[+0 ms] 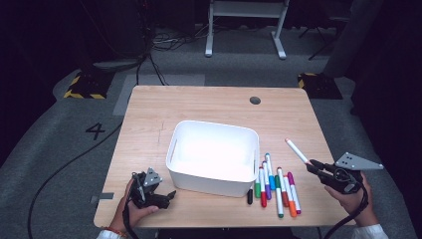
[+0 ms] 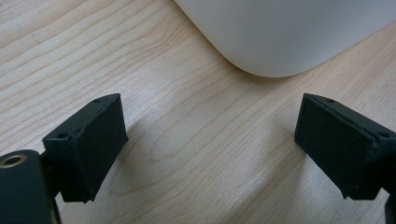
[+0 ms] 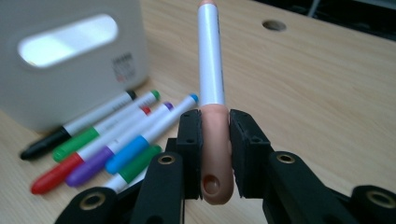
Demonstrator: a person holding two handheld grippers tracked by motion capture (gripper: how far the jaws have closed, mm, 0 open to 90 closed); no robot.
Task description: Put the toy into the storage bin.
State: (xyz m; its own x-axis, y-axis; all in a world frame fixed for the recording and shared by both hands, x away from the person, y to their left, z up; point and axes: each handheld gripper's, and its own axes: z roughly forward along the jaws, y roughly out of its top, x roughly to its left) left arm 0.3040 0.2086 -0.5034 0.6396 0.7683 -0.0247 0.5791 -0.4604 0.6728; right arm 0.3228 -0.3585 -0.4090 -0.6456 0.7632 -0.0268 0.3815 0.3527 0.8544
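a light wooden tabletop (image 1: 209, 102) with rounded corners carries the things; a small round dark hole (image 1: 255, 100) sits near its far edge. a white rectangular plastic bin (image 1: 214, 152) with slot handles stands at the middle. just beside its near right corner a row of white-barrelled marker pens (image 1: 272, 185) lies flat on the wood, close together: one with a black cap nearest the bin, then green, red, purple, blue, another green, orange and magenta.

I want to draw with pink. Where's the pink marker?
The pink marker is clamped in the right gripper, right of the bin.
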